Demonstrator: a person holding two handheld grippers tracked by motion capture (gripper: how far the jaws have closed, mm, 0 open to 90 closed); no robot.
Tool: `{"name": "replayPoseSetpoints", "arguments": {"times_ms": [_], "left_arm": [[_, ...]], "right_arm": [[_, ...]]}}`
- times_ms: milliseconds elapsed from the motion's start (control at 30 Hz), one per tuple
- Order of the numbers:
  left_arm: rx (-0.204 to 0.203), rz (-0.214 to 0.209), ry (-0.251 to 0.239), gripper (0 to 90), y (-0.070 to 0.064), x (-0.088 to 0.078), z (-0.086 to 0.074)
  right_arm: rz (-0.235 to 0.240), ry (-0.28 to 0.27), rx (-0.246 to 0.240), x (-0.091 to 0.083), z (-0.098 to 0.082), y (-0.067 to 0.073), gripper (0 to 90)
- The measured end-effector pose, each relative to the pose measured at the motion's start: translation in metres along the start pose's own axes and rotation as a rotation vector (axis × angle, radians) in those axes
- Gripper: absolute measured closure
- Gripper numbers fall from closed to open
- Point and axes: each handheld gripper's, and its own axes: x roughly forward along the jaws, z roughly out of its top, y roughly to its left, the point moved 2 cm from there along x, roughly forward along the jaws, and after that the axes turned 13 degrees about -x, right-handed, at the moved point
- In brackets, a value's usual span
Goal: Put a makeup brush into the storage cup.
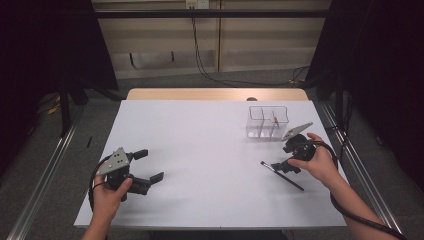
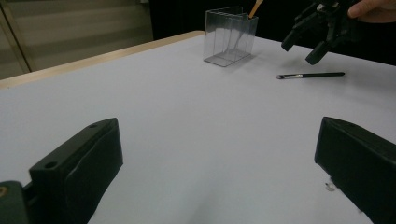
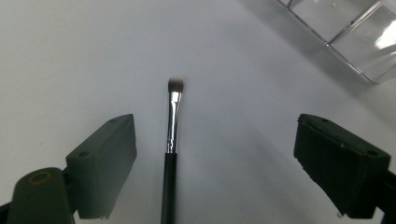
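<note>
A white table stands in a dim room, dark curtains at both sides and cables trailing down the pale wall behind. Near its far right corner sits a clear box split into compartments, with a thin stick leaning in one of them.

A person's forearms come in from the near edge. The right gripper, held in the right hand, hangs just above a black brush that lies flat on the table in front of the box. Seen along that gripper, the brush runs up between the jaws, its metal ferrule and pale bristle tip pointing away; the jaws stand wide apart to either side and do not touch it.

At the near left, the left hand holds the left gripper low over bare table, well apart from brush and box. Its jaws are spread wide too, with nothing between them.
</note>
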Motion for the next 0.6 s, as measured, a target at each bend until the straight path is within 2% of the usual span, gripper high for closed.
{"name": "replayPoseSetpoints", "arguments": {"times_ms": [233,600], "left_arm": [[-0.004,-0.003,-0.002,0.8,-0.0007,0.0008,0.0002],[-0.004,-0.006,-0.002,0.8,-0.0007,0.0008,0.0002]], "right_arm": [[0.019,0.05,-0.021,0.0022,0.0012,0.0,17.3],[0.042,0.097,-0.036,0.0073,0.0068,0.0021,31.0]]}}
